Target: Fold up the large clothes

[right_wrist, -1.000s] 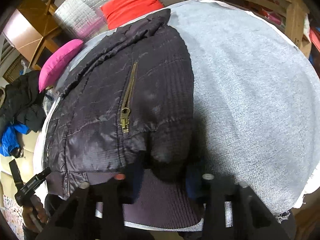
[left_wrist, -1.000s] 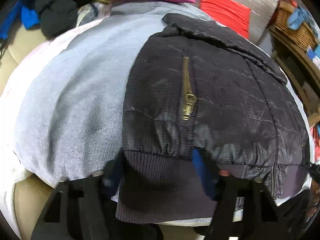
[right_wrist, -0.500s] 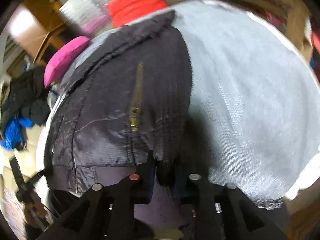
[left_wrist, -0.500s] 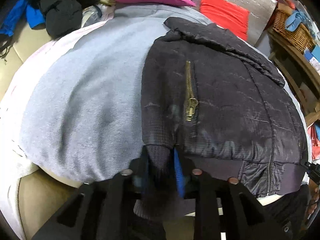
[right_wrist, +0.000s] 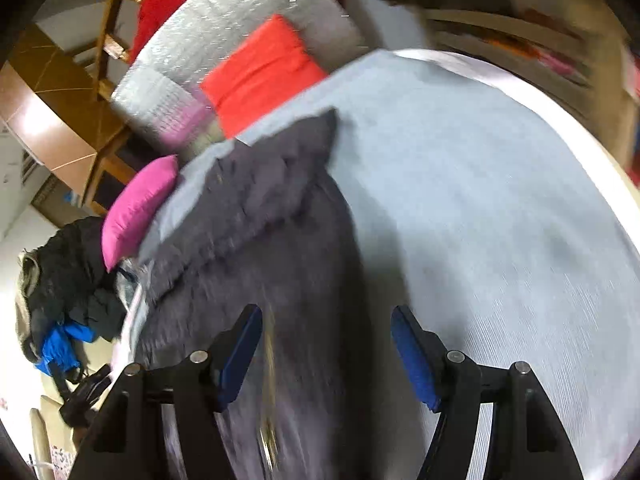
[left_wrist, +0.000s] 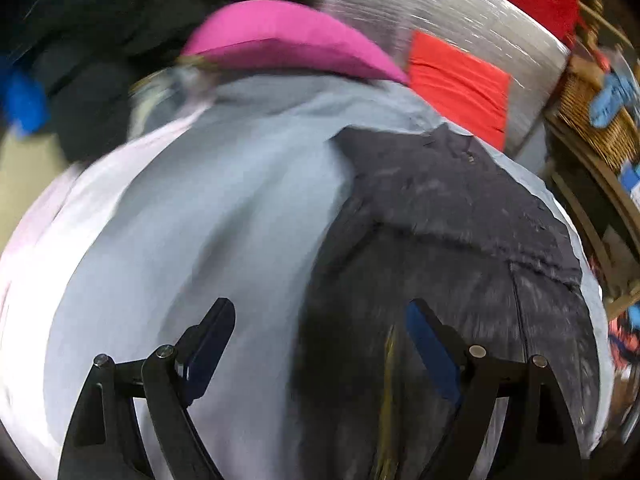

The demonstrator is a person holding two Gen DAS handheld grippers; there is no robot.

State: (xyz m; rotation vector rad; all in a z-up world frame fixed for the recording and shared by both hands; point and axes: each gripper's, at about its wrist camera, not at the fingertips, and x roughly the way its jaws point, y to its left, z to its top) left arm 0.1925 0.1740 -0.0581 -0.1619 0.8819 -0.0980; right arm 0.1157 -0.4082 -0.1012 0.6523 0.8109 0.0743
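In the left wrist view, the left tool is opening wide at the bottom of the frame, its blue pads pressing on nothing. Between and beyond them, the dark quilted jacket is lying across the right half of the frame on a pale grey blanket that is covering the surface. A pink cushion is sitting at the upper centre and a red cushion at the upper right, both past the jacket's collar end.

In the right wrist view, the right tool is likewise opening, not quite as wide, with nothing pinched. Here the jacket is running from lower centre up to the middle of the frame, a brass zip streaking just inside the left pad, with the blanket filling the right. A heap of dark clothes is waiting at the far left.

Judging by this, both tools are letting go after carrying the hem end up over the body, so a lengthwise fold is being finished. The next move probably calls for checking that the folded edge is lying flat, then taking fresh grips on the jacket's side or sleeve for the following fold; blur is hiding exactly where the hem is landing.
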